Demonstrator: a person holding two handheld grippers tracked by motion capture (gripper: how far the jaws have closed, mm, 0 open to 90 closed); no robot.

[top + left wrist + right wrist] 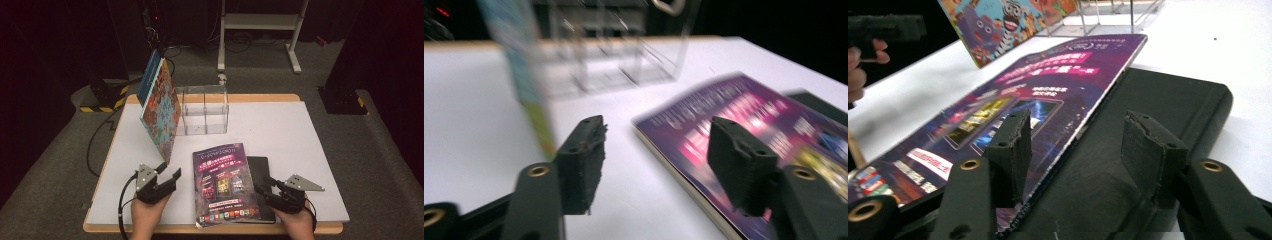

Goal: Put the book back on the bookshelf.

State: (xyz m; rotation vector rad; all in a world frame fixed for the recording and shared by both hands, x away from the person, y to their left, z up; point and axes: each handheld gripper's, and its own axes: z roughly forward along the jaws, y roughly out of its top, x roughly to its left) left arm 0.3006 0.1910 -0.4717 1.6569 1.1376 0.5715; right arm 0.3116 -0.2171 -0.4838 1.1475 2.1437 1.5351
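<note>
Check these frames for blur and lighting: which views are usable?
Left gripper view: motion-smeared, the purple magazine and clear acrylic organizer streaked, though its jaws stay sharp. Right gripper view: crisp on the magazine and black notebook. High view: sharp, table evenly lit, surroundings dark.

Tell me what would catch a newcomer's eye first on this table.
First, the colourful picture book standing tilted at the table's far left, leaning beside the clear acrylic organiser. Next, the purple magazine lying flat at the near edge, partly covering a black notebook. The left gripper and the right gripper flank the magazine, both with jaws apart and holding nothing.
</note>
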